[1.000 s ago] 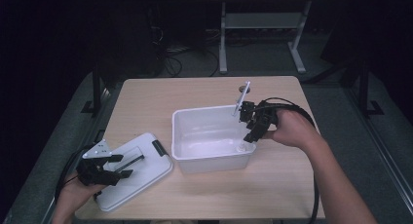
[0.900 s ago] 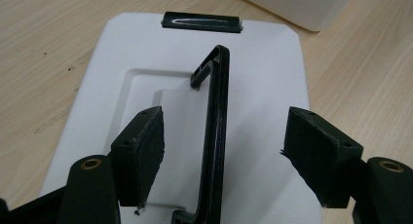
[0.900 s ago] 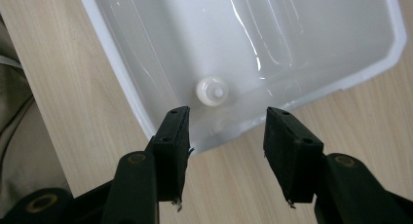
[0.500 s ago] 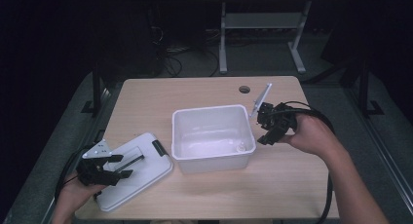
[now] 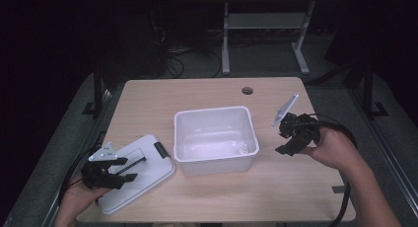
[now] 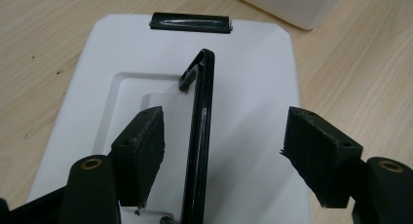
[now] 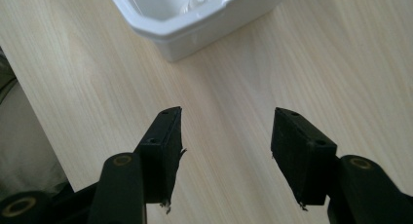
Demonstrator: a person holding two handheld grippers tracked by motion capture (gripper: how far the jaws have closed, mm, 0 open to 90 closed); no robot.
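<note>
Clearly the work centres on closing the white rectangular plastic bin [image 5: 216, 138], which stands uncovered at the middle of the light wooden table [image 5: 197, 94]. Its flat white plastic lid [image 5: 143, 172] lies apart from it on the table, at about eight o'clock from the bin, with a black clip [image 6: 190, 22] at its far short edge and a thin black hinged handle [image 6: 199, 136] standing up from its recessed centre.

At the lid, the left gripper [image 5: 116, 170] hovers with its jaws spread wide; in the left gripper view the raised handle sits between the two black pads [image 6: 141, 151], closer to the left one, with a plain gap to the right one, so nothing is gripped yet. Over bare table at about three o'clock from the bin, the right gripper [image 5: 288, 143] is held well clear of the rim, jaws likewise released and empty, as the right gripper view [image 7: 224, 151] shows bare wood between them.

Inside the bin, near its right front corner, a small pale object [image 5: 243, 149] rests on the floor; its kind is too small to tell.

My reading is that loading looks finished, and the lid is lined up for a grasp. Left to do: clench on the handle, lift the lid, carry it toward two o'clock over the bin, and seat it.
</note>
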